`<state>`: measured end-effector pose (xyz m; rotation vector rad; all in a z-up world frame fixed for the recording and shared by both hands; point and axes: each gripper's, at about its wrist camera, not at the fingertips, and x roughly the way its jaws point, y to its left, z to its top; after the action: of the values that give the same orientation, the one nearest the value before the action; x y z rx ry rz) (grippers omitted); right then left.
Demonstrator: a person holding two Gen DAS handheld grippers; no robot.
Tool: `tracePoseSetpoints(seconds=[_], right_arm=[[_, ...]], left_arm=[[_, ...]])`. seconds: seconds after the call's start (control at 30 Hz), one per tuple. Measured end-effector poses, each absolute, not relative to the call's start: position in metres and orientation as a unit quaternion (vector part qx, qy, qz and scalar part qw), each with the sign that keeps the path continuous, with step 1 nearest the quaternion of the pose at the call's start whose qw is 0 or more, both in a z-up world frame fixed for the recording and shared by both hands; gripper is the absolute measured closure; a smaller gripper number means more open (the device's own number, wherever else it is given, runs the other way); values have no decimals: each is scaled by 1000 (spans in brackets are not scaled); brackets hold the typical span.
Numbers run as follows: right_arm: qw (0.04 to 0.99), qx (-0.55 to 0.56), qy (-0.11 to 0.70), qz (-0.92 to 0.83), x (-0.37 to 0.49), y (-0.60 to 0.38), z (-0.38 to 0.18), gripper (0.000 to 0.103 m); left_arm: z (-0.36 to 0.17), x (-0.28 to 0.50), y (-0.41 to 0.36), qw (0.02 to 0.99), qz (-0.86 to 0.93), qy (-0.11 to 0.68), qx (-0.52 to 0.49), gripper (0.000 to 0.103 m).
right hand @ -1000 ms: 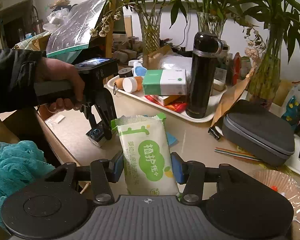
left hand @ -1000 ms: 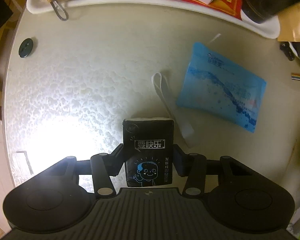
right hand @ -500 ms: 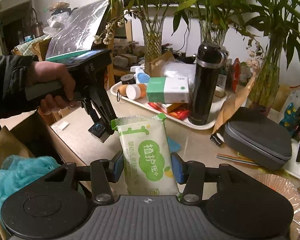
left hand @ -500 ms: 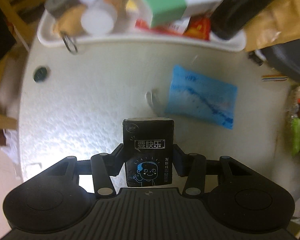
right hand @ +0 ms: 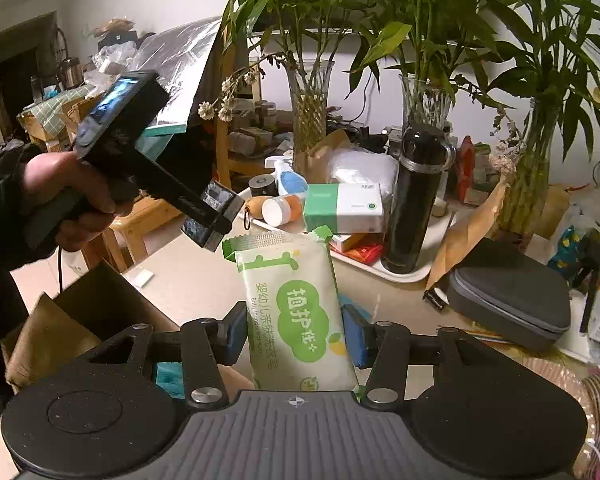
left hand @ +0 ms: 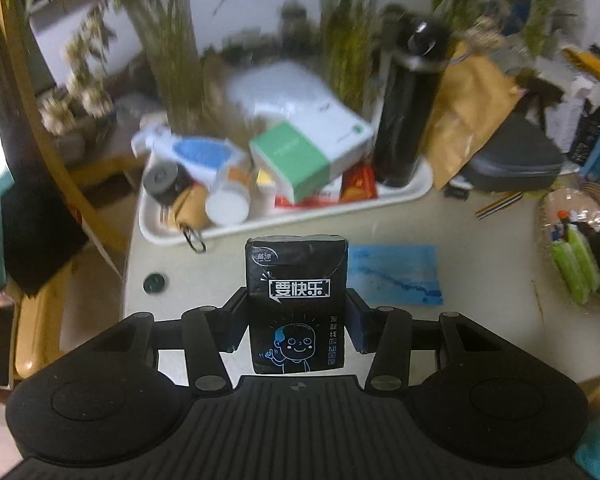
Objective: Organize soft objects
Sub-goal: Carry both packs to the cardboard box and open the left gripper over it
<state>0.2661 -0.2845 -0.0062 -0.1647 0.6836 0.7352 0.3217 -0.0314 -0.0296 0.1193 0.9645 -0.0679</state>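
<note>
Black film covers the tissue pack [left hand: 296, 300], which is clamped upright in the left gripper [left hand: 296, 322] above the table [left hand: 480, 280]. A green-and-white wipes pouch [right hand: 296, 312] is pinched in the right gripper [right hand: 296, 334], held off the surface. Both packs are soft and slick, so a slip or a crushed wrapper is judged likely if either grip is loosened or tightened mid-air. Beige stone-like tabletop is crowded: a white tray [left hand: 416, 188], a black flask [left hand: 408, 108], plants behind, and an open cardboard box [right hand: 84, 312] beside the table edge.
</note>
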Motion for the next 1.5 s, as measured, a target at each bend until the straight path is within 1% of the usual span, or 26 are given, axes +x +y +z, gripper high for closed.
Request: tracePoseSetpoints(seconds=[0.33,0.6,0.9,1.3,1.33,1.37,1.43,1.5], right_arm=[[873,-55,335,350,244,-279,14,51],[874,-46,338,347,228,-275,27,51],[870,-37,334,360,198,-267,46,51],[866,-34,339,367,173,-265,50,51],[865,-32,339,368,172,-266,50,51],[865,-30,340,369,171,-266,49,51],[864,-28,341,370,169,-267,47,51],[862,-27,343,372,167,-267,45,51]], left_arm=[[3,259,-36,917,-56,386,85,55],[26,216,-34,925,-86,361,82,55],[36,187,-20,905,-157,394,42,55],[-3,184,1,858,-233,451,-75,54],[-6,184,2,855,-239,451,-90,50],[-9,183,4,852,-243,452,-106,35],[-13,180,9,853,-241,441,-138,21],[-15,175,12,861,-232,427,-150,21]])
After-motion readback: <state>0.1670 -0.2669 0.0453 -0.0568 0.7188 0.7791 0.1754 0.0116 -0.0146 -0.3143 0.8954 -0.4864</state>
